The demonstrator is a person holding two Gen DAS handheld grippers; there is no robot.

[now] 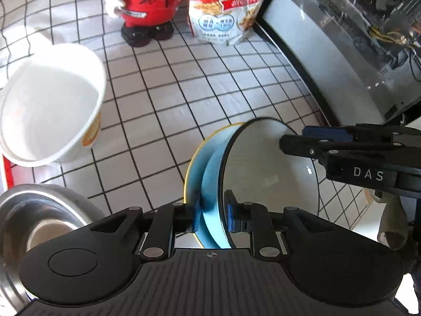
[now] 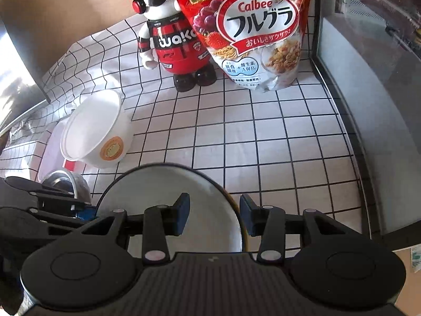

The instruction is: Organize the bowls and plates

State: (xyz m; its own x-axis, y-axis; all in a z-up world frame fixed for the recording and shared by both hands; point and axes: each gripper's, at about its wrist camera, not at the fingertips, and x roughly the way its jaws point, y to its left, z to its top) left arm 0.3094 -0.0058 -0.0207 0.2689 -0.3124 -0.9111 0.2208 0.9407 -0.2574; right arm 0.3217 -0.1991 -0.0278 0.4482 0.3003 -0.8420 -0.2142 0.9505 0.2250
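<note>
Beside the white paper bowl (image 1: pixel 50 102) on the checked cloth (image 1: pixel 163 97): stacked dishes, a white black-rimmed plate (image 1: pixel 265 181) nested in a blue bowl (image 1: pixel 208 176). Left gripper (image 1: pixel 214 217) pinches both rims narrowly; right gripper (image 2: pixel 214 214) straddles the far rim, pads apparently gripping. Step: carrying the stack two-handed. Next move probably calls for level lowering, then release.

My two tools are black plastic: the left gripper (image 1: pixel 214 218) and right gripper (image 2: pixel 215 214) have blue pads, round silver screws, white "DAS" letters.
</note>
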